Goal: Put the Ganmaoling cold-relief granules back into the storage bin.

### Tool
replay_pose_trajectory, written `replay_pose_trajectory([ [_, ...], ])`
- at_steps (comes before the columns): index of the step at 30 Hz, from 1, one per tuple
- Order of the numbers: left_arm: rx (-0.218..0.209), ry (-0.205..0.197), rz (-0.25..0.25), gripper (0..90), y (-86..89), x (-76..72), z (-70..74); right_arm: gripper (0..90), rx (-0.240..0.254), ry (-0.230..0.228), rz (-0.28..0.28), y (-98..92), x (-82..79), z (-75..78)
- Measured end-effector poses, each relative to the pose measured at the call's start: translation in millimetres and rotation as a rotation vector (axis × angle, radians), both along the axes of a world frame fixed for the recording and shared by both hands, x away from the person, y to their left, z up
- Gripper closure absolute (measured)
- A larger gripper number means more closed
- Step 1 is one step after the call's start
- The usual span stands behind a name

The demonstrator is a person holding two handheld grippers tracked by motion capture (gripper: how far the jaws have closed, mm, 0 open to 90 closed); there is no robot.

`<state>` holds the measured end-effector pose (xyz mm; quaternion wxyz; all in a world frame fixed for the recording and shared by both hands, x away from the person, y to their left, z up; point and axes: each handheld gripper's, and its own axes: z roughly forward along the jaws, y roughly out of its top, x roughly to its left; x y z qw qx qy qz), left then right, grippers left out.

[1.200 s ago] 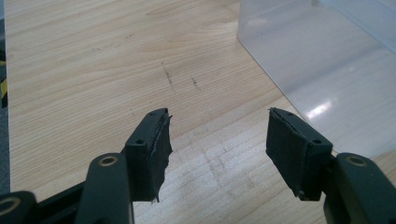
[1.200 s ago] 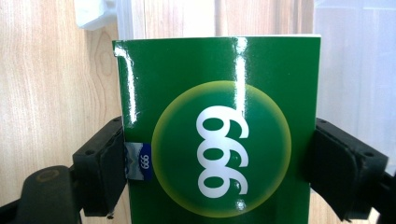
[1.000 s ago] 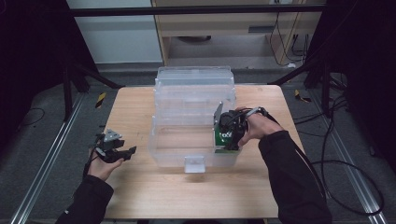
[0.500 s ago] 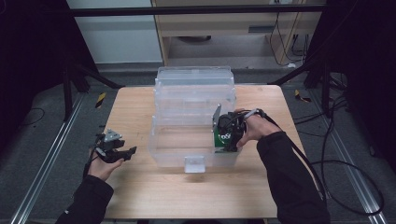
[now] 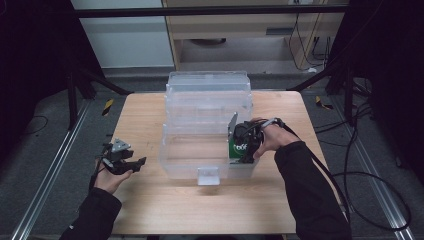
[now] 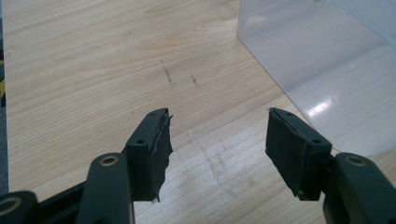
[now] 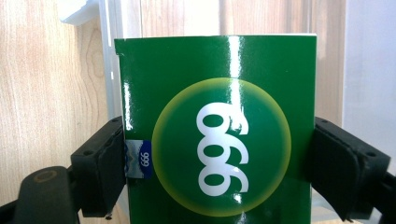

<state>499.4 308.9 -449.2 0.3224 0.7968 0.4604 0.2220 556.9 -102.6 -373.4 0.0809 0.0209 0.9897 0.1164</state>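
Comparing the high view with the ones from a second and half a second before, almost nothing had shifted: the right gripper (image 5: 243,150) stayed at the near right corner of the clear plastic bin (image 5: 175,150), and the left gripper (image 5: 131,163) kept its place low over the wooden table (image 5: 150,210), well apart from the bin's left wall. The right gripper's jaws were clamped on the two sides of a green box (image 7: 217,130), whose white "999" in a yellow-green ring read turned on its side in the right gripper view. That box sat in the bin's near right corner, close against the wall. In the left gripper view the left gripper (image 6: 217,140) had its jaws spread wide with nothing between them, bare tabletop beneath.
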Motion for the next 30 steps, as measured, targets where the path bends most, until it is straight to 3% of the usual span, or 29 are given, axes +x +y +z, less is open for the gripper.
replay_pose_trajectory([
  [30, 0.002, 0.001, 0.002, 40.2, 0.8, -0.1, -0.5, 13.8, -0.003, 0.044, -0.029, 0.2, 5.7, -9.3],
])
